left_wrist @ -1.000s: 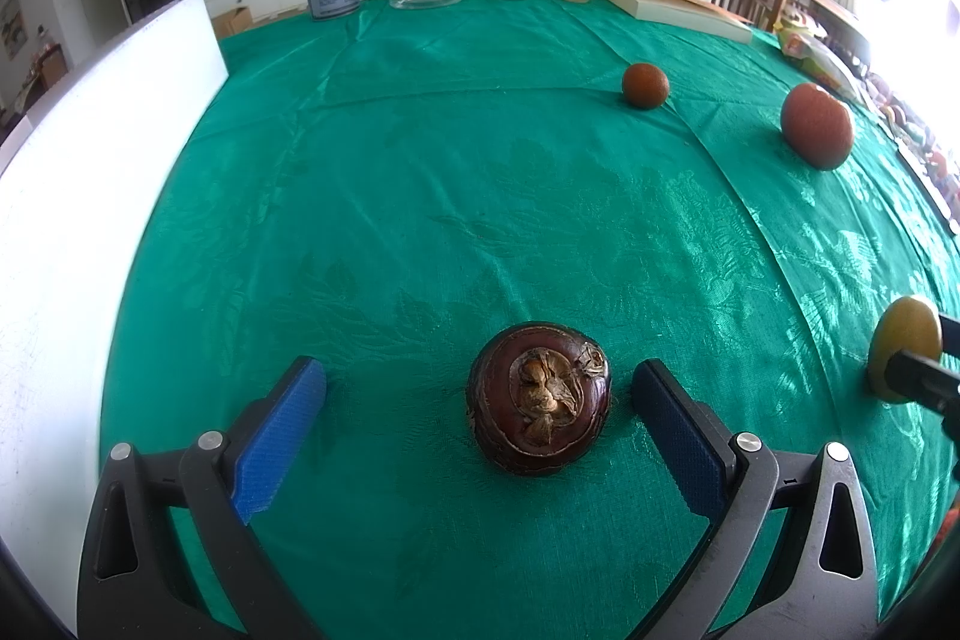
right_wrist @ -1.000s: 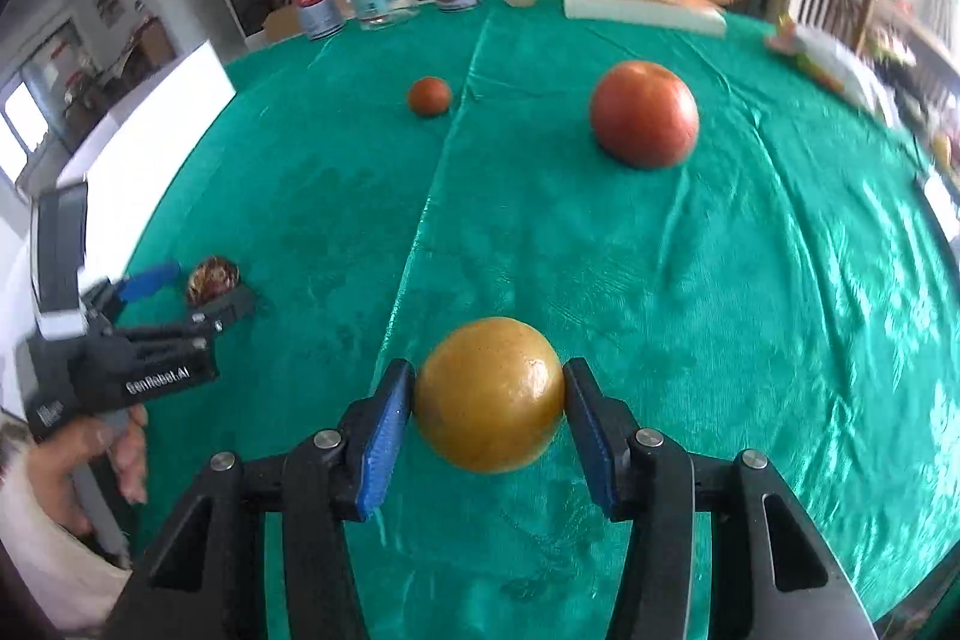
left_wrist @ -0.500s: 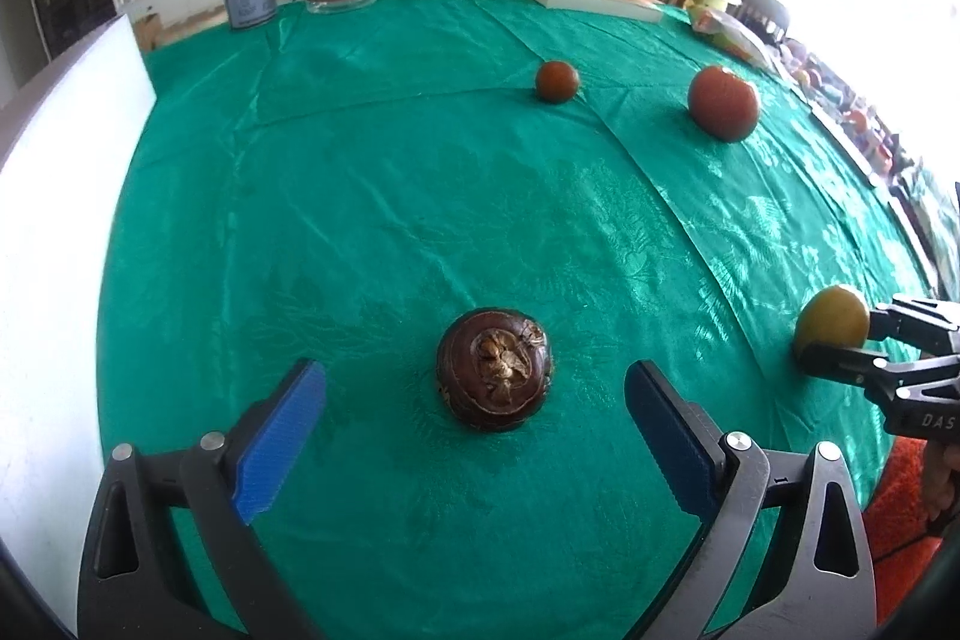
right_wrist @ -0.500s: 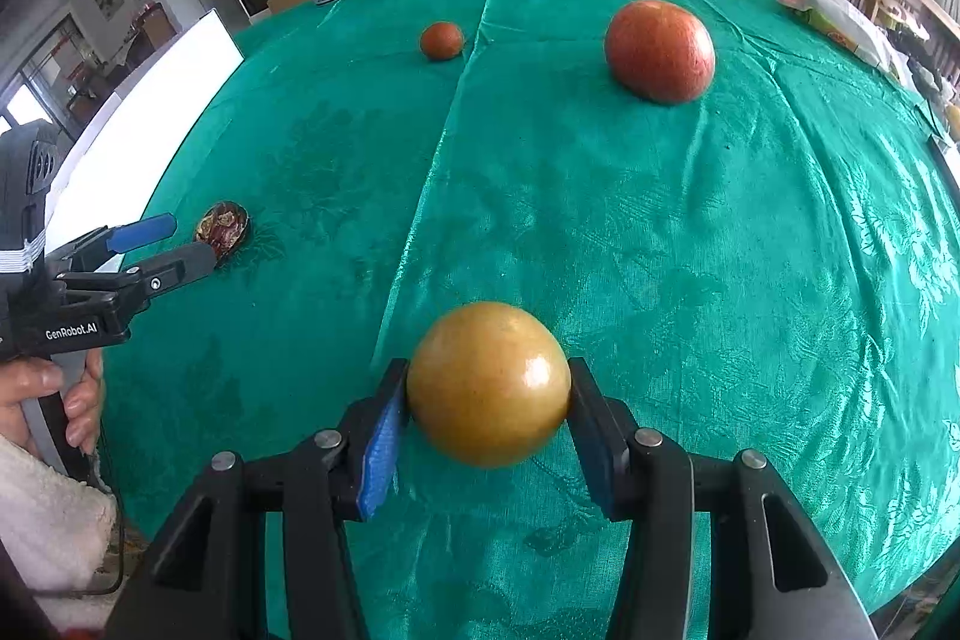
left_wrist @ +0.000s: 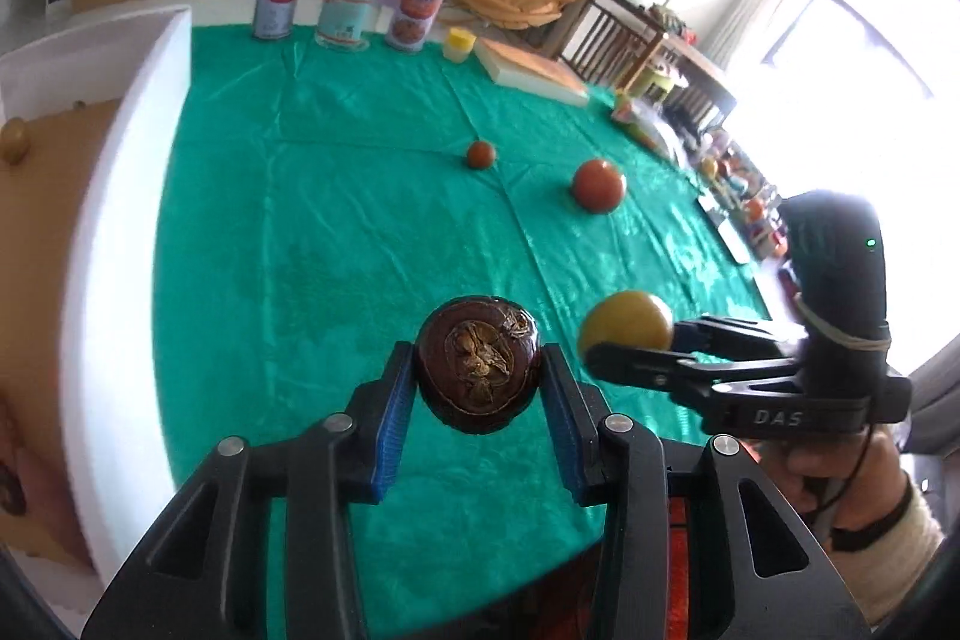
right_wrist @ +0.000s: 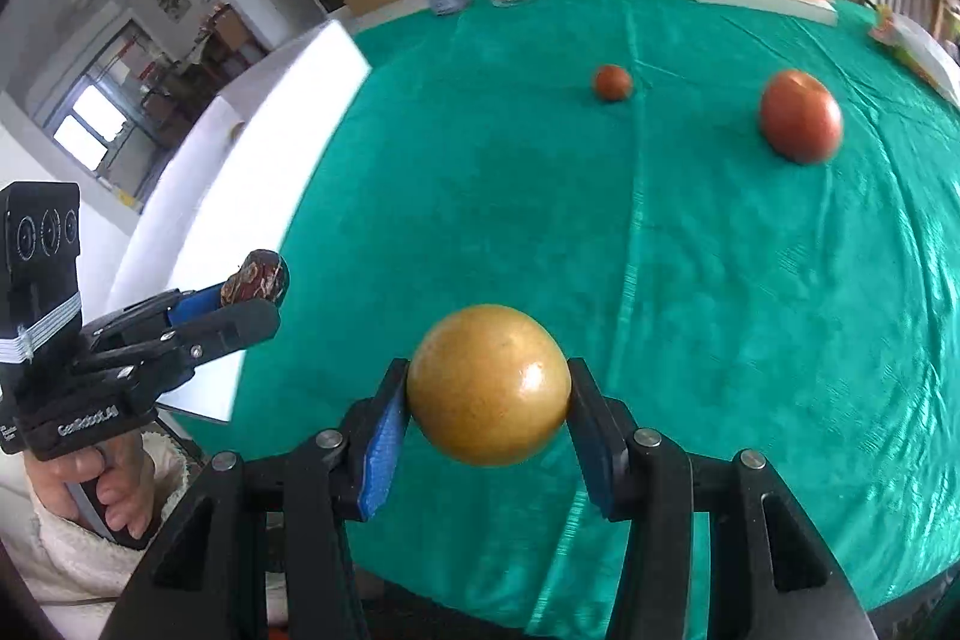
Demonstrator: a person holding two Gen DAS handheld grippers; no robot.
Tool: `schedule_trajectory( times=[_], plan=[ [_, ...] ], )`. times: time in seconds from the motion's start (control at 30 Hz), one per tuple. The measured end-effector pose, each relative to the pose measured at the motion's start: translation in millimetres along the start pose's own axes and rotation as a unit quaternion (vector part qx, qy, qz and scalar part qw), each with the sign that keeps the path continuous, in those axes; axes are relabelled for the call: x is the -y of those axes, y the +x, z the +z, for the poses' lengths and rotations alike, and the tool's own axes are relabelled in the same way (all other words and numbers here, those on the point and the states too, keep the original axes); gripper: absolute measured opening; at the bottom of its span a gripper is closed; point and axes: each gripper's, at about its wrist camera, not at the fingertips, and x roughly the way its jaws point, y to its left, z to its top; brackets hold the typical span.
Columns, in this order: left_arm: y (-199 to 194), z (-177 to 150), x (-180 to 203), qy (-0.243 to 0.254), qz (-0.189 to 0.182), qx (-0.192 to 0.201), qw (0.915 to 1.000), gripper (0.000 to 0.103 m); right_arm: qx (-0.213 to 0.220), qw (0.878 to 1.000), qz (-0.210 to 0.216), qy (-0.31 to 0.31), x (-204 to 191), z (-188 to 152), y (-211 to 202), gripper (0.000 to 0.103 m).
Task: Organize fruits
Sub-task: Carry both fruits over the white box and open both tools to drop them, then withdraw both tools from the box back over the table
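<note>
A dark brown mangosteen hangs above the green cloth between the blue pads of my left gripper, whose jaws are closing and press on both its sides. In the right wrist view that gripper and the mangosteen sit at the left. My right gripper is shut on a round yellow fruit, also off the cloth, just right of the left one. A red apple and a small red-brown fruit lie farther out on the table.
A white box with a cardboard floor runs along the table's left side; a small yellow fruit lies in it. Two cans and a jar, a yellow cup and a book line the far edge.
The left gripper's jaws closed from wide apart onto the mangosteen and lifted it off the cloth. The right gripper rose with the yellow fruit and came closer to the left one.
</note>
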Motion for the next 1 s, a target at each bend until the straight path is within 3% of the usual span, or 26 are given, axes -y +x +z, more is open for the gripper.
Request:
schedule_trajectory(
  times=[0.1, 0.2, 0.33, 0.4, 0.5, 0.53, 0.6, 0.63, 0.73, 0.8, 0.9, 1.0],
  plan=[
    [-72, 11, -34, -0.026, 0.047, 0.065, 0.9965, 0.042, 0.008, 0.996, 0.054, -0.07, -77, 29, 7, 0.05],
    [-106, 21, -88, -0.055, 0.144, 0.093, 0.9836, 0.042, 0.003, 0.986, 0.098, -0.132, -149, 54, 29, 0.05],
    [-90, 33, -183, -0.122, 0.248, 0.057, 0.9594, 0.042, -0.02, 0.977, 0.101, -0.187, -217, 73, 81, 0.05],
    [-72, 32, -218, -0.146, 0.274, 0.03, 0.9499, 0.043, -0.035, 0.975, 0.079, -0.205, -236, 79, 109, 0.05],
    [-49, 29, -243, -0.165, 0.287, -0.006, 0.9436, 0.044, -0.056, 0.974, 0.047, -0.216, -247, 83, 139, 0.05],
    [-46, 29, -245, -0.168, 0.29, -0.01, 0.9422, 0.046, -0.06, 0.974, 0.041, -0.214, -248, 85, 146, 0.051],
    [-47, 28, -245, -0.169, 0.283, -0.004, 0.9441, 0.067, -0.058, 0.977, 0.036, -0.201, -244, 94, 153, 0.052],
    [-50, 28, -241, -0.168, 0.286, 0.006, 0.9433, 0.072, -0.049, 0.98, 0.04, -0.189, -241, 96, 150, 0.052],
    [-68, 30, -217, -0.151, 0.3, 0.048, 0.9408, 0.079, 0.004, 0.987, 0.066, -0.149, -220, 112, 119, 0.066],
    [-77, 34, -194, -0.13, 0.295, 0.079, 0.9433, 0.083, 0.049, 0.988, 0.066, -0.134, -200, 116, 91, 0.082],
    [-81, 38, -144, -0.084, 0.275, 0.118, 0.9505, 0.088, 0.1, 0.988, 0.025, -0.112, -155, 106, 55, 0.102],
    [-62, 35, -86, -0.032, 0.222, 0.121, 0.9671, 0.09, 0.111, 0.991, -0.037, -0.069, -91, 83, 42, 0.103]
  ],
)
